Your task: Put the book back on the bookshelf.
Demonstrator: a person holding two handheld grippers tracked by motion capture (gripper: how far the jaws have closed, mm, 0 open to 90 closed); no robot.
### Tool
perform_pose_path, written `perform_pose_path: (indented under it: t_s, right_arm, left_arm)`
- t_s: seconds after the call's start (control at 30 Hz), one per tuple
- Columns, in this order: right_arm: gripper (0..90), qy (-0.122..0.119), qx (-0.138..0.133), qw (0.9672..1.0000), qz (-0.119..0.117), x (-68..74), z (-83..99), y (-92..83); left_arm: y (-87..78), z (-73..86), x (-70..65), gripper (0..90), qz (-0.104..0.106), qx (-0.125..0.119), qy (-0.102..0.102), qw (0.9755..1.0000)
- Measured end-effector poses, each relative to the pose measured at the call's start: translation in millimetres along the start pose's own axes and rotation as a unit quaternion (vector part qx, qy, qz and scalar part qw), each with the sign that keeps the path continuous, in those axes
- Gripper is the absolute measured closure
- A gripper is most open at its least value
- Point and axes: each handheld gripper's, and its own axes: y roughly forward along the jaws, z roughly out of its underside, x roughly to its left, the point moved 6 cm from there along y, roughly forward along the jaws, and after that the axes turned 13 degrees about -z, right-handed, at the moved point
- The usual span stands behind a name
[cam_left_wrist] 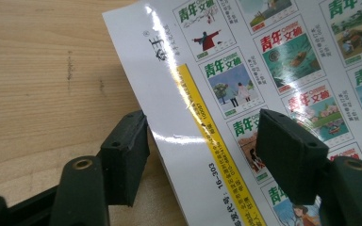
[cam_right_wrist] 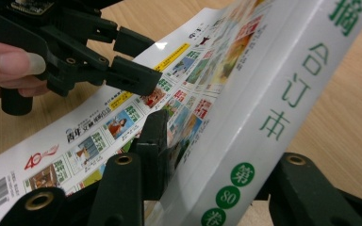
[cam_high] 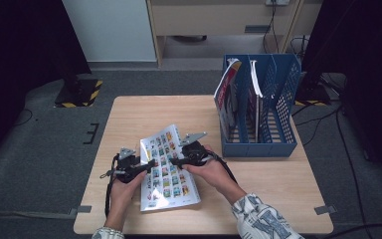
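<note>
The left hand-held gripper (cam_high: 146, 166) sits at the thick magazine's (cam_high: 168, 169) nine o'clock edge, jaws partly open and astride that edge; in the left gripper view one pad lies over the cover and the other outside the edge above bare wood, and neither visibly presses, so it has hold of nothing that I can see. The right hand-held gripper (cam_high: 175, 161) comes in from the magazine's three o'clock side; in the right gripper view its jaws (cam_right_wrist: 207, 174) stand on either side of the white spine (cam_right_wrist: 283, 108) with green characters, one pad lying against the cover, the other low beside the spine, though a firm pinch cannot be told. That spine side is raised off the wood while the far edge stays low. By size: the wooden counter (cam_high: 144, 109) carries everything; the blue file rack (cam_high: 278, 99) stands at its two o'clock corner, holding a red-covered magazine (cam_high: 227, 94) and a thinner booklet (cam_high: 255, 79) upright in separate slots; the bound magazine with its grid of small cover pictures lies at about six o'clock from the counter's middle, well apart from the rack, between the two hands.
</note>
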Motion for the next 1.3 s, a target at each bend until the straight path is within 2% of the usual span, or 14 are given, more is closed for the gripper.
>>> perform_pose_path:
  t_s: [0.2,0.33,0.43,0.53,0.63,0.73,0.77,0.87,1.03,1.17,1.2,1.3]
  right_arm:
    - [63.6,-0.010,-0.011,0.9999,0.001,1.8,-5.7,-4.2]
    - [65.1,-0.013,-0.019,0.9997,0.000,3.7,-8.5,-4.2]
    - [65.9,-0.016,-0.024,0.9996,0.002,5.0,-9.8,-4.2]
    - [66.2,-0.020,-0.027,0.9994,0.002,5.4,-11.2,-4.7]
    - [67.2,-0.023,-0.039,0.9989,0.007,5.3,-13.5,-6.7]
    - [67.9,-0.028,-0.047,0.9984,0.011,5.1,-15.3,-9.0]
    - [67.9,-0.028,-0.047,0.9984,0.011,5.1,-15.3,-9.0]
    - [68.7,-0.033,-0.062,0.9975,0.013,5.3,-17.9,-11.4]
    - [69.3,-0.037,-0.068,0.9970,0.011,6.5,-19.2,-12.3]
    - [69.9,-0.039,-0.074,0.9965,0.007,7.0,-19.9,-13.2]
    - [70.3,-0.039,-0.077,0.9962,0.006,7.1,-20.0,-13.7]
    - [71.1,-0.043,-0.091,0.9949,0.006,6.5,-22.2,-16.4]
  left_arm:
    - [-1.5,-1.1,2.1,29.8,0.009,-0.004,-0.007,0.9999]
    - [-0.4,-0.3,4.1,22.9,0.006,-0.005,-0.004,1.0000]
    - [1.0,1.1,3.1,19.3,0.017,0.002,-0.005,0.9998]
    - [1.9,2.0,2.9,15.5,0.017,0.005,-0.002,0.9998]
    - [3.6,3.6,2.6,14.2,0.037,0.018,-0.017,0.9990]
    - [4.5,5.4,-1.0,16.8,0.064,0.027,-0.024,0.9973]
    - [4.5,5.4,-1.0,18.2,0.064,0.027,-0.024,0.9973]
    - [4.6,5.5,-2.5,22.0,0.083,0.026,-0.027,0.9959]
    - [3.7,5.5,3.3,29.5,0.091,0.025,-0.036,0.9949]
    - [1.8,4.7,9.1,45.6,0.094,0.022,-0.044,0.9944]
    - [1.2,4.4,9.8,45.6,0.094,0.022,-0.044,0.9944]
    - [1.5,4.6,8.3,58.5,0.083,0.021,-0.039,0.9956]
